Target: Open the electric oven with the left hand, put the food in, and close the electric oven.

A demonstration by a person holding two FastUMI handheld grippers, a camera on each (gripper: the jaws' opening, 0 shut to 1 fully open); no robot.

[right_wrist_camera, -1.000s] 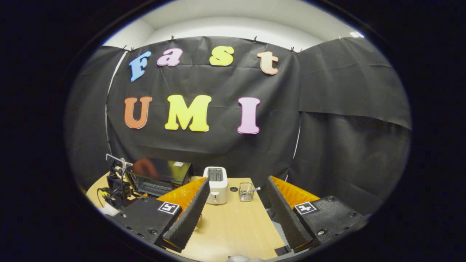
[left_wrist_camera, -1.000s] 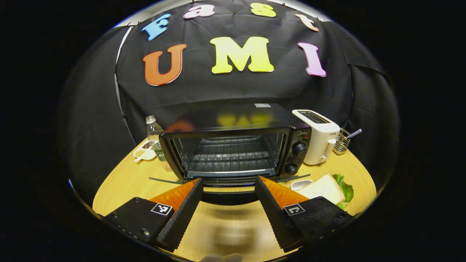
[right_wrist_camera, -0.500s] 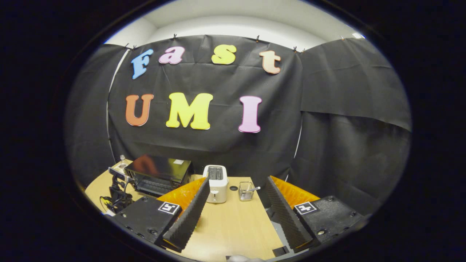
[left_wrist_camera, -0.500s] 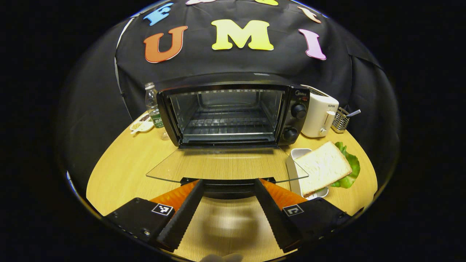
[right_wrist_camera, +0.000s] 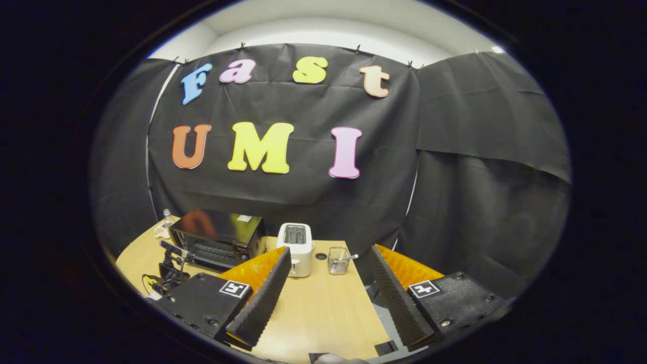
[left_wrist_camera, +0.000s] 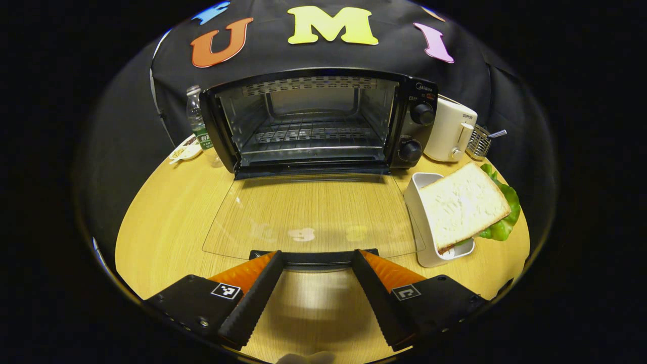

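The left gripper has its jaws spread wide to either side of the door handle, which lies between them with neither pressing it; the glass door ahead looks fully down, so the sound move is to draw straight back without catching the handle. The right gripper, jaws also wide and empty, should fetch the bread to the right of the left jaws. The oven beyond and the toaster carry brand marks too small to read.

In the left gripper view, the oven sits at 12 o'clock on the table, door flat before it. Toaster at 2, bread on tray at 3, bottle at 10.
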